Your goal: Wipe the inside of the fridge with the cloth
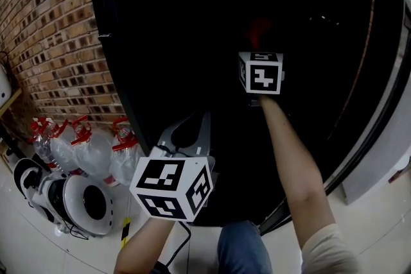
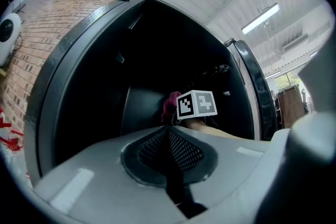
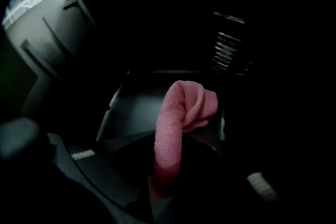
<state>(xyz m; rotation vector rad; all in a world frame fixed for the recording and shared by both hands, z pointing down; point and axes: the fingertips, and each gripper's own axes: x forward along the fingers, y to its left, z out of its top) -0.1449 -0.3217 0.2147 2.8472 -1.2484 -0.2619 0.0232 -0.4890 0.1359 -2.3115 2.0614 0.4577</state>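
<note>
**Right gripper clamped on the cloth, deep in the fridge**

Our right gripper point(image 3: 169, 168) has its jaws closed on the pink cloth point(image 3: 178, 118). The cloth stands up out of the jaws as a rolled strip and folds over at its top. From the head view, that gripper point(image 1: 259, 51) reaches well into the dark cavity of the fridge point(image 1: 106, 22), with our bare forearm point(image 1: 289, 157) stretched out behind it. A small patch of the cloth point(image 1: 259, 29) shows reddish just beyond the marker cube. The right gripper view shows the cloth in front of a pale inner wall and a shelf edge. We cannot tell whether it touches any surface there.

Our left gripper point(image 2: 170, 152) has its jaws together with nothing between them. It sits low and outside the fridge opening point(image 1: 188, 131), pointing toward the interior. Its own view shows the fridge frame point(image 2: 68, 71) and, further inside, the cloth point(image 2: 170, 103) beside the right gripper's cube.

To our left are a brick wall point(image 1: 51, 29), clear water bottles point(image 1: 90, 151) with red handles on the floor, and a white round appliance point(image 1: 83, 202).
</note>
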